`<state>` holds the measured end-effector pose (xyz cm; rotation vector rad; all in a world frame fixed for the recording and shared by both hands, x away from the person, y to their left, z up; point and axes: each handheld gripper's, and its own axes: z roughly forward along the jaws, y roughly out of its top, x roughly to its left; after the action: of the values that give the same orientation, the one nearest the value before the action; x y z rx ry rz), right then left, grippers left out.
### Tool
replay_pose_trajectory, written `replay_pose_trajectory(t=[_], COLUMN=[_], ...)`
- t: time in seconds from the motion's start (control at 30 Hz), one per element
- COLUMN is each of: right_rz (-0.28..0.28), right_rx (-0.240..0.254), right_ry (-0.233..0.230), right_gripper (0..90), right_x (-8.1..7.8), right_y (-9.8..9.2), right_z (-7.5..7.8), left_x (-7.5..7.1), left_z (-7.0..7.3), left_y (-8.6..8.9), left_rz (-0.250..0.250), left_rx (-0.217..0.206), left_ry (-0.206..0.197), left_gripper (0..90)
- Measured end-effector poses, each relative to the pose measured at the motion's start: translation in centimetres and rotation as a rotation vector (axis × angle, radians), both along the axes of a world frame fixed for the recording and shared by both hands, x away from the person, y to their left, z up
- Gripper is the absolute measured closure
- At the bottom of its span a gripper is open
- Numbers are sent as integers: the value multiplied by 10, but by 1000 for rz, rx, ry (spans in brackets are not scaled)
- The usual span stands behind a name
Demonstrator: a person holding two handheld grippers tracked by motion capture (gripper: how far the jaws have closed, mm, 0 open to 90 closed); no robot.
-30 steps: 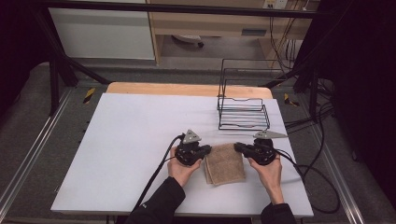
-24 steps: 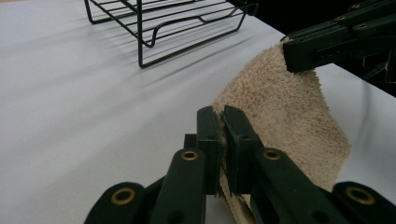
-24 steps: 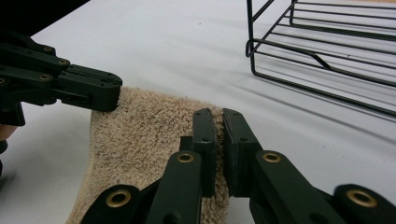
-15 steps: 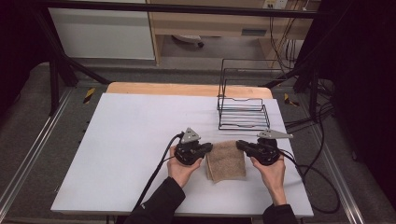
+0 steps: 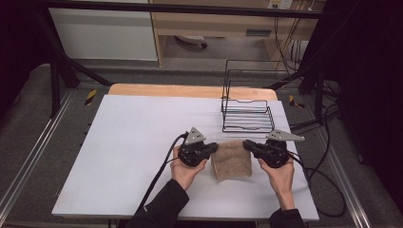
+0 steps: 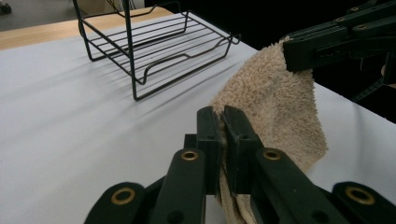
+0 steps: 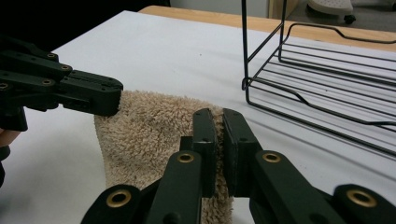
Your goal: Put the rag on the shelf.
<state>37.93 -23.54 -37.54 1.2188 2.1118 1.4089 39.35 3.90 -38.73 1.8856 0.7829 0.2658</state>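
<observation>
fuzzy beige towel [image 5: 231,158] lifted slightly since before, both grippers pinching corners.

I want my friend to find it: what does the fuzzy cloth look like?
On the white table, in front of the black wire rack, the left gripper and right gripper each pinch a corner of a small towel. It is tan and fluffy.

Towel [image 5: 231,158]: one, small, beige terry cloth with a thick looped pile. Folded, roughly rectangular. Held up by its two upper corners, one to each side, top edge stretched between them; the rest hangs down toward the white desk [image 5: 133,137], lower edge near the desk's front.
</observation>
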Motion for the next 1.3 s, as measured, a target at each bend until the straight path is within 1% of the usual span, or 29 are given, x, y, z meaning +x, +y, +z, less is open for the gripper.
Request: replay_pose_trajectory(t=[0.03, 0.07, 0.13, 0.17, 0.2, 0.27, 0.33, 0.4, 0.53, 0.87, 0.93, 1.13, 1.3], right_rz=[-2, -2, -6, -6, -9, -10, -13, -16, -19, -41, -46, -58, -71], right_rx=[3, 3, 4, 4, 1, 4, 6, 10, 11, 22, 23, 31, 36], right_ry=[-10, -10, -24, -24, -35, -37, -52, -56, -85, -124, -138, -158, -190], right_gripper=[849, 849, 849, 849, 849, 849, 850, 849, 849, 849, 850, 850, 850], right_x=[-1, -1, -3, -3, -5, -6, -8, -8, -11, -15, -16, -17, -18], right_y=[-1, -1, -1, -1, -2, -2, -3, -3, -4, -7, -7, -7, -8], right_z=[3, 3, 7, 7, 10, 11, 15, 16, 22, 30, 33, 38, 47], left_x=[0, 0, 0, 0, 0, 0, 0, -1, -1, 0, 1, 5, 8], left_z=[1, 3, 5, 7, 8, 11, 14, 17, 22, 34, 36, 44, 53], left_y=[0, 0, -1, -1, -2, -2, -3, -3, -4, -6, -7, -8, -9], left_rz=[-2, -3, -5, -6, -7, -9, -11, -12, -14, -22, -20, -18, -18], left_rx=[-4, -6, -3, -2, -2, -4, -3, -7, -10, -17, -18, -31, -43], left_ry=[-3, -4, -11, -12, -16, -22, -30, -37, -50, -80, -85, -98, -112], left_gripper=[852, 852, 852, 852, 852, 852, 852, 852, 852, 852, 852, 852, 852])
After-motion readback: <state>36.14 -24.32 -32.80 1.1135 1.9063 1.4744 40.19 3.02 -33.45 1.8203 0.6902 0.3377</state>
